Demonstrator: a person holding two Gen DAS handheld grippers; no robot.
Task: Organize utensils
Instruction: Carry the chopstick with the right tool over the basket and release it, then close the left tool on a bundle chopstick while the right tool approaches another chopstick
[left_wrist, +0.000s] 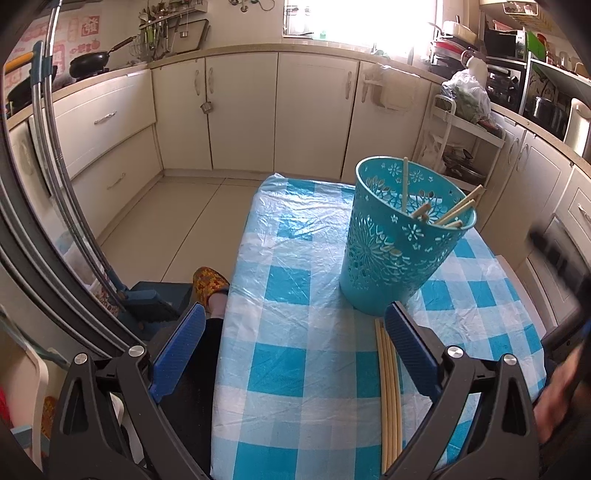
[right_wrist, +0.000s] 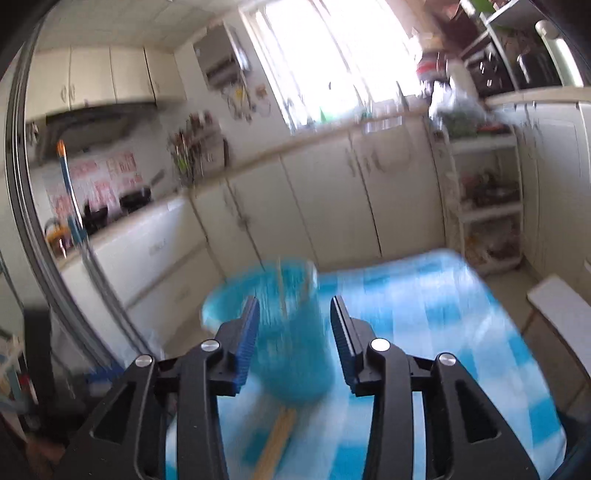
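Note:
A turquoise perforated holder (left_wrist: 399, 236) stands on the blue-and-white checked tablecloth (left_wrist: 295, 332) with several pale chopsticks (left_wrist: 448, 214) leaning inside it. More chopsticks (left_wrist: 389, 391) lie flat on the cloth just in front of the holder, beside my left gripper's right finger. My left gripper (left_wrist: 295, 325) is open and empty, low over the table's near edge. The right wrist view is blurred. My right gripper (right_wrist: 293, 325) is open and empty, with the holder (right_wrist: 288, 332) between and just beyond its fingers. The flat chopsticks (right_wrist: 277, 443) show below it.
Cream kitchen cabinets (left_wrist: 240, 110) run along the back and sides. A white shelf cart (left_wrist: 465, 140) with bags stands behind the table at the right. A mop and blue box (left_wrist: 147, 299) sit on the floor at the left, next to a foot in a patterned slipper (left_wrist: 208, 282).

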